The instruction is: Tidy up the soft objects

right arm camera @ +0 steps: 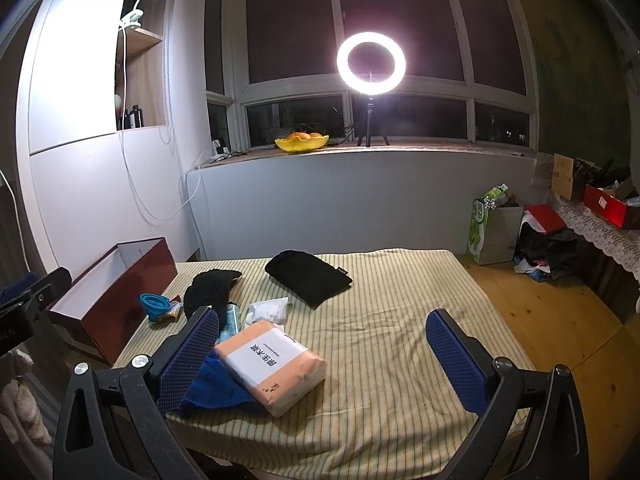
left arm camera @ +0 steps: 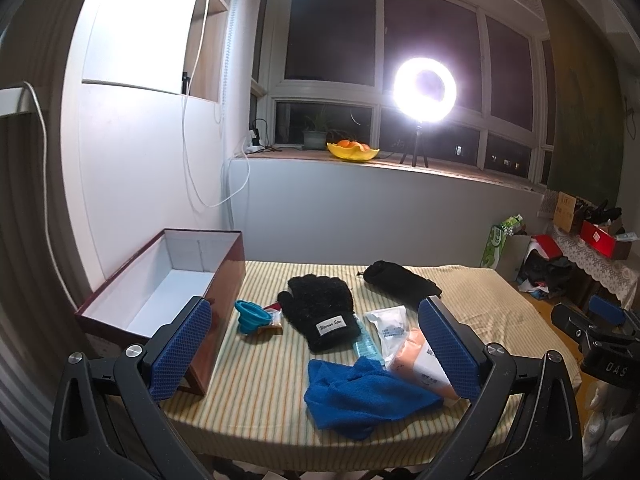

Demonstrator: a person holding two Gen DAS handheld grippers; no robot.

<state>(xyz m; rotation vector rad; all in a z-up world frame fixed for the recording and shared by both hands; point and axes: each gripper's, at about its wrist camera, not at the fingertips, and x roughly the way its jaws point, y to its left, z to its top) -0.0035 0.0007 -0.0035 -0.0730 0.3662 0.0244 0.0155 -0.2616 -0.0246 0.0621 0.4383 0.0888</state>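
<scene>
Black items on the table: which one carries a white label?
The knitted glove beside the blue funnel; its cuff has the label. The black pouch farther back shows none.

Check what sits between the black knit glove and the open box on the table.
Left wrist view: between the box and the black glove lie a blue collapsible funnel and a small snack packet beside it, on the striped cloth.

The left gripper (left arm camera: 316,346) is hovering with its blue-padded fingers (left arm camera: 182,346) spread wide apart, gripping nothing. The right gripper (right arm camera: 326,358) is likewise hanging with its jaws gaping, its pads (right arm camera: 456,360) touching nothing.
</scene>
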